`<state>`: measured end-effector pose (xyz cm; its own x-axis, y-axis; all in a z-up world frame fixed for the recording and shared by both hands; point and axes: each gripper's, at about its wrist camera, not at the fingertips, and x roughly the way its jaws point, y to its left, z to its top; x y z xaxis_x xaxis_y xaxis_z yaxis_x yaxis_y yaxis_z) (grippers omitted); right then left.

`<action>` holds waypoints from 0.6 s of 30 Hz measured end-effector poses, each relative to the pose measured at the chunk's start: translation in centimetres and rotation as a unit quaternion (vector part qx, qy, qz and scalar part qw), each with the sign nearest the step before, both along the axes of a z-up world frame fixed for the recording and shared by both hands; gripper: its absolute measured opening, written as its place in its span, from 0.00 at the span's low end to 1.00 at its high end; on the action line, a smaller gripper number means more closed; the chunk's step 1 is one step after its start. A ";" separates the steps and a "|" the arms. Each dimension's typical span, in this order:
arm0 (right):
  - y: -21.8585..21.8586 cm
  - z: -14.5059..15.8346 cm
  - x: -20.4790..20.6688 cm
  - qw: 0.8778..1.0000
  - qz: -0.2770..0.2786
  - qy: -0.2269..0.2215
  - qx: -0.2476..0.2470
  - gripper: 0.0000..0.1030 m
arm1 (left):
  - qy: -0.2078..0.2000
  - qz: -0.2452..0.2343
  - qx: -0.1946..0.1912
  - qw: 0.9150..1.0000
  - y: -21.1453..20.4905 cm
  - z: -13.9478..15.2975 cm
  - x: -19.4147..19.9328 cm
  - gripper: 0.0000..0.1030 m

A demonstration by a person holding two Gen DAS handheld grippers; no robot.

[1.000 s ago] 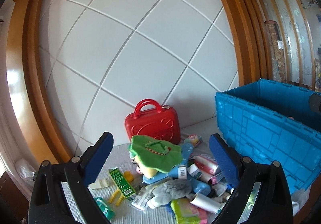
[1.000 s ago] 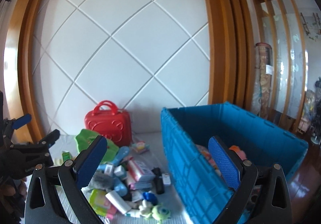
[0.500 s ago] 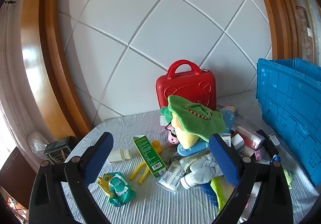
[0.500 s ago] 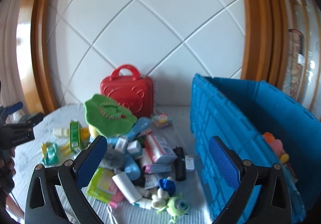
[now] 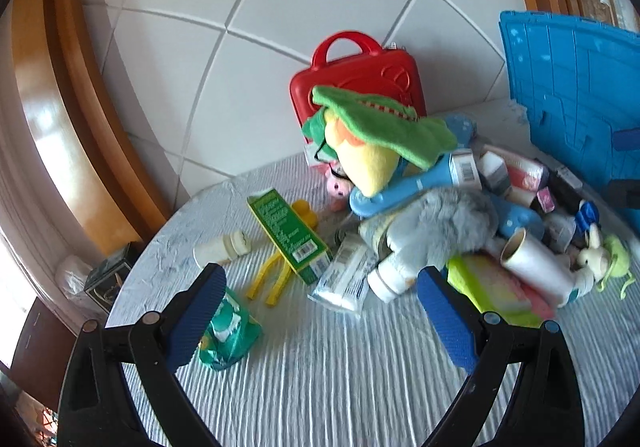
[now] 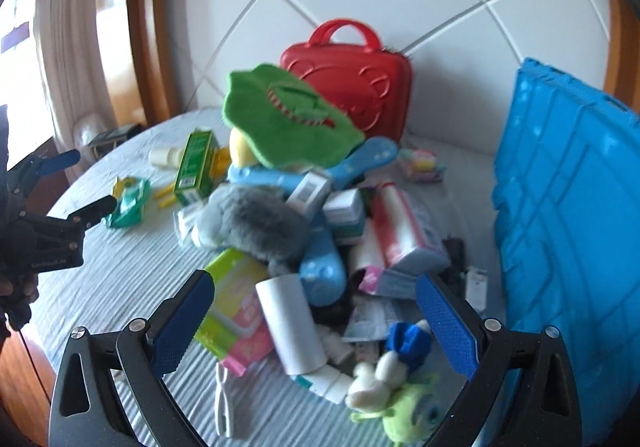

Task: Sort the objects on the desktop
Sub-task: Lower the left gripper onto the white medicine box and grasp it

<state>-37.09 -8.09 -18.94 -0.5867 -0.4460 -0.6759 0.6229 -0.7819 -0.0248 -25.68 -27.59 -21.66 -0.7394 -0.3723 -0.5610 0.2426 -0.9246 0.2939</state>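
Note:
A heap of small objects lies on the white-clothed table (image 5: 320,375): a green plush (image 5: 376,123), a grey plush (image 5: 436,223), a green carton (image 5: 288,231), a white roll (image 6: 290,327), a green packet (image 5: 228,331). My left gripper (image 5: 320,311) is open and empty, above the table in front of the carton. My right gripper (image 6: 316,323) is open and empty, above the white roll. The left gripper also shows at the left edge of the right wrist view (image 6: 68,183).
A blue crate (image 6: 568,207) stands right of the heap. A red case (image 6: 352,79) leans on the white panelled wall behind. A small dark box (image 5: 108,275) sits past the table's left edge.
Both grippers have tilted down and moved closer to the heap. The crate has slid toward the right edge of both views.

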 end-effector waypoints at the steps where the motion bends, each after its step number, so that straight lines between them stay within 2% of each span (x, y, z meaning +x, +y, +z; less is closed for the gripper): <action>1: -0.5 -0.6 0.0 1.000 0.010 -0.002 0.008 0.99 | -0.007 0.000 0.005 1.000 -0.4 -0.7 0.4 0.95; 3: -1.1 -1.5 0.1 1.000 0.022 -0.008 0.015 0.99 | -0.026 -0.004 0.026 0.999 -1.0 -1.9 1.5 0.95; 6: -1.8 -2.4 0.4 0.999 0.037 -0.015 0.018 0.99 | -0.044 -0.003 0.029 0.999 -1.0 -3.7 3.9 0.95; 9: -2.3 -2.9 0.4 0.999 0.038 -0.021 0.017 0.99 | -0.059 -0.017 0.057 0.996 -0.6 -5.4 6.3 0.95; 13: -3.5 -4.1 0.0 0.998 0.054 -0.034 0.023 0.99 | -0.095 -0.042 0.041 0.994 1.3 -7.8 8.8 0.95; 18: -4.3 -5.8 0.5 0.995 0.080 -0.050 0.040 0.95 | -0.115 -0.080 0.056 0.989 2.8 -9.4 10.8 0.95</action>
